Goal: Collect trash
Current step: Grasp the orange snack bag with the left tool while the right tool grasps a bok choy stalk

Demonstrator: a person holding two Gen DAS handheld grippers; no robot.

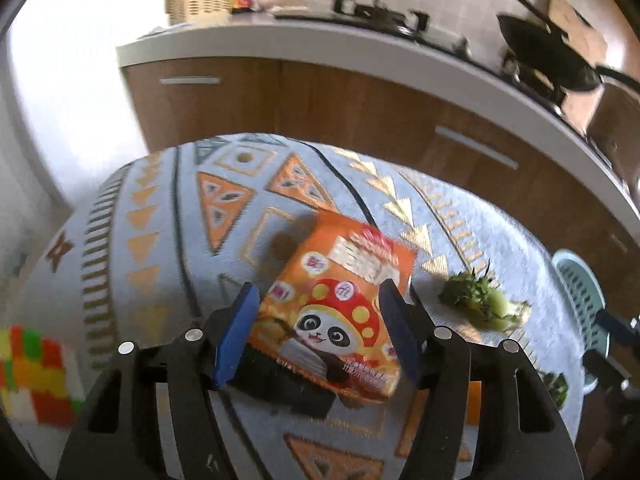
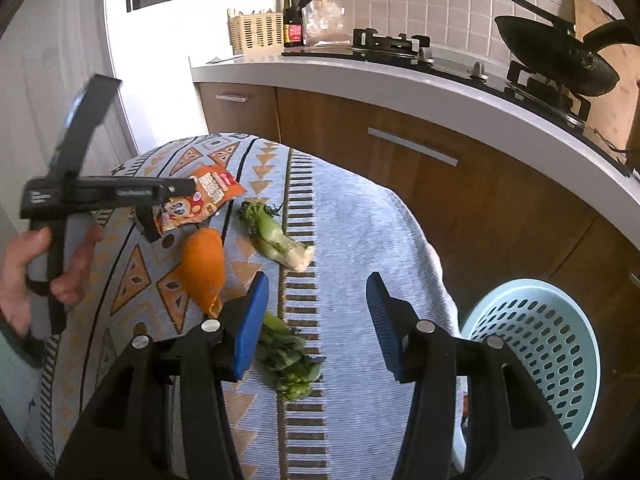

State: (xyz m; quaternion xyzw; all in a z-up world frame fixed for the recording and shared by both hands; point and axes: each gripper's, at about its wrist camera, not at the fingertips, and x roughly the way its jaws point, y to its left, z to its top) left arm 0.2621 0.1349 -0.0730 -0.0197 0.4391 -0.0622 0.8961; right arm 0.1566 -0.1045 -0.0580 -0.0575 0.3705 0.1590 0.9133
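- Kitchen cabinets (image 2: 400, 128) with wood fronts run behind a table (image 2: 360, 240) draped in a blue-grey cloth with orange triangles; a black pan (image 2: 556, 56) sits on the hob up on the counter.
- Looking along the left gripper (image 1: 318, 320), its blue pads stand apart with an orange snack wrapper (image 1: 340, 308) lying between them; the picture is blurred, and I cannot see either pad pressing on the wrapper, so it looks loose rather than gripped.
- From the right-hand camera the same left gripper (image 2: 160, 216) shows off to the left, held by a hand (image 2: 40, 272) on its grey handle, its tip just at the wrapper (image 2: 200, 200).
- Just to the right of the left gripper's fingers lies a scrap of green vegetable (image 1: 480, 300) on the cloth.
- The right gripper (image 2: 316, 312) hangs over the table with its jaws about half spread and nothing between the pads.
- Directly below and between its fingers lies a leafy green scrap (image 2: 290, 360).
- Ahead of it, a pale-stemmed vegetable stub (image 2: 276, 236) lies on the cloth, and ahead to its left an orange carrot-like piece (image 2: 204, 268), close to the left pad.
- Off to the right gripper's right, beside the table and lower, stands a light blue perforated basket (image 2: 536, 360).
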